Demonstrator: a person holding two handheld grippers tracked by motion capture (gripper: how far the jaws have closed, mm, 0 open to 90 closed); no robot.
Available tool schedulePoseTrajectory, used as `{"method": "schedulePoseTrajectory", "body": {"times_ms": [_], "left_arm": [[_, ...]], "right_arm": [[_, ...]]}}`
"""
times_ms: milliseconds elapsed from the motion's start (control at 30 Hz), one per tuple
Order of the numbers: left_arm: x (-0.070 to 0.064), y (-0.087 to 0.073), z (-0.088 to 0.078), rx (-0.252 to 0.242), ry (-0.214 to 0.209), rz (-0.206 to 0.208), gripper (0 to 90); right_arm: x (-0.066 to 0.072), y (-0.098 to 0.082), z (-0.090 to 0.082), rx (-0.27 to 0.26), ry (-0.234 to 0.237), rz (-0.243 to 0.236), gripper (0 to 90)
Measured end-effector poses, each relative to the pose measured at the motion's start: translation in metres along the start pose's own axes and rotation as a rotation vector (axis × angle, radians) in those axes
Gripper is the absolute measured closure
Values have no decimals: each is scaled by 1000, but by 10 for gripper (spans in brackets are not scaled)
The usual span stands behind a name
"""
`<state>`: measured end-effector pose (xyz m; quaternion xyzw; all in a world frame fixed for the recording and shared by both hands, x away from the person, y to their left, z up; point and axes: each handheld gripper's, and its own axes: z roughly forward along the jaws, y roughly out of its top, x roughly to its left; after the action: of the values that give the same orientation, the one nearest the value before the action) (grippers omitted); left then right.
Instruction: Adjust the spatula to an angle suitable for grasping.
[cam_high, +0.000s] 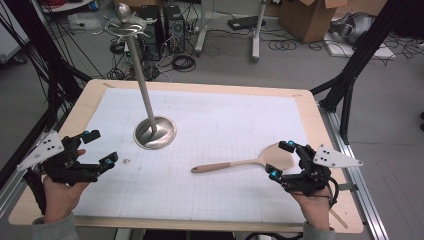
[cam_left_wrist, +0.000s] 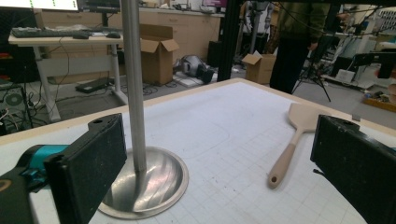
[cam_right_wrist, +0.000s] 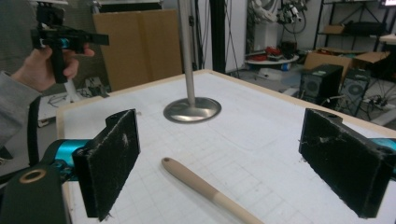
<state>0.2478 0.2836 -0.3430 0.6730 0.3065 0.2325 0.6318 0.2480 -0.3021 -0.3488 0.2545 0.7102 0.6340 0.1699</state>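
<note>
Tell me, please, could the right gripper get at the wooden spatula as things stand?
Probably yes. The right gripper is open, its jaws straddling the wooden spatula near the blade, and nothing lies between them. The metal stand sits well off to the side.

Both forearms come in over the near edge of the table, sleeves grey at the wrists. The left hand (cam_high: 59, 192) grips the left gripper (cam_high: 100, 148) at the table's left side, its two black jaws spread wide apart with nothing between them. The right hand (cam_high: 315, 202) holds the right gripper (cam_high: 281, 160) at the right side, jaws likewise spread wide and empty. The two hands sit well apart, each gripper angled inward toward the table's middle.
</note>
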Motion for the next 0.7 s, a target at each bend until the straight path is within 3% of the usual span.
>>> {"method": "schedulePoseTrajectory", "body": {"times_ms": [200,533,700], "left_arm": [[3,-2,4,19,-4,0,40],[0,-4,4,29,-16,1,40],[-1,-6,5,42,-17,2,40]], "right_arm": [[3,1,3,4,-17,-16,117],[3,-2,7,2,-9,8,117],[2,-4,14,27,0,29,141]]}}
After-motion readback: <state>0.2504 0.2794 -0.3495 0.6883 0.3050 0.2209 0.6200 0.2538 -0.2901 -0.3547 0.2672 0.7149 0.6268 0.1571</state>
